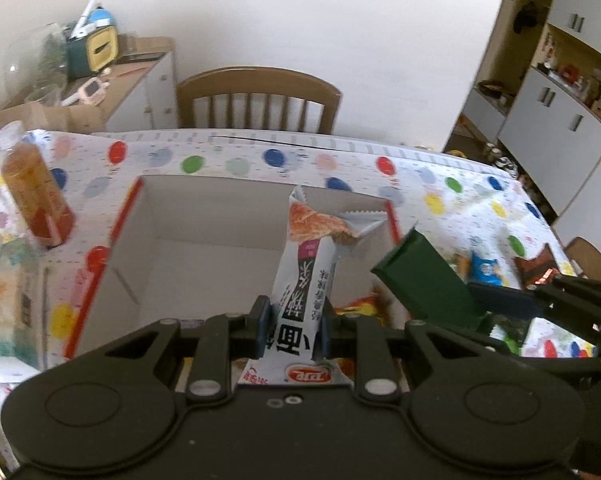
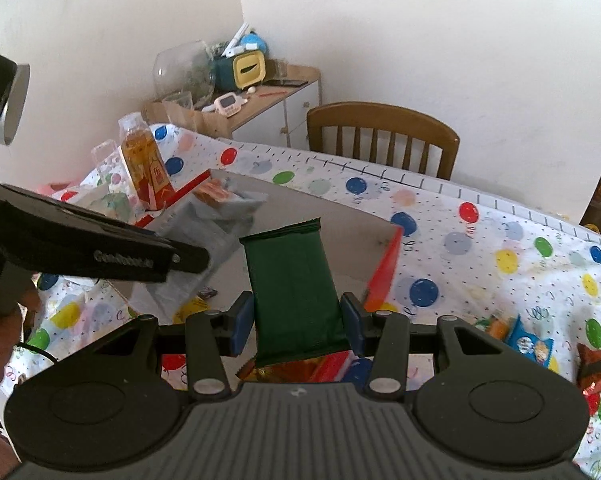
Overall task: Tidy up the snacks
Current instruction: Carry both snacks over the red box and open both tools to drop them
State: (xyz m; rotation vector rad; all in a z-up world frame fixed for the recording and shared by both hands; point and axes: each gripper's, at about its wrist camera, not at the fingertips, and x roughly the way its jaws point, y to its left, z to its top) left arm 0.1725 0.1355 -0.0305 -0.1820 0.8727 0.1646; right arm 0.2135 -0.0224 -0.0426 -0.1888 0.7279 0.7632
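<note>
My left claw (image 1: 292, 330) pinches the white snack packet (image 1: 304, 272) by its near end, its long axis reaching away over the open cardboard box (image 1: 140, 220) just beyond. My right claw (image 2: 296, 322) clamps the green packet (image 2: 292, 280) alongside, both claws tilted downward.

A dark green snack packet (image 2: 294, 292) is clamped upright between the blue pads (image 2: 242, 322) of the right hand-held gripper (image 2: 296, 326). It is held over an open cardboard box (image 2: 356, 236) with a red edge, set on the balloon-print bench (image 2: 480, 248). The left hand-held gripper (image 2: 184, 258) is seen left of the box, a grey-white packet (image 2: 204, 232) blurred at its tip. An amber drink bottle (image 2: 142, 160) stands beyond the box's left corner. Small snack packets (image 2: 528, 340) lie right of the box.
</note>
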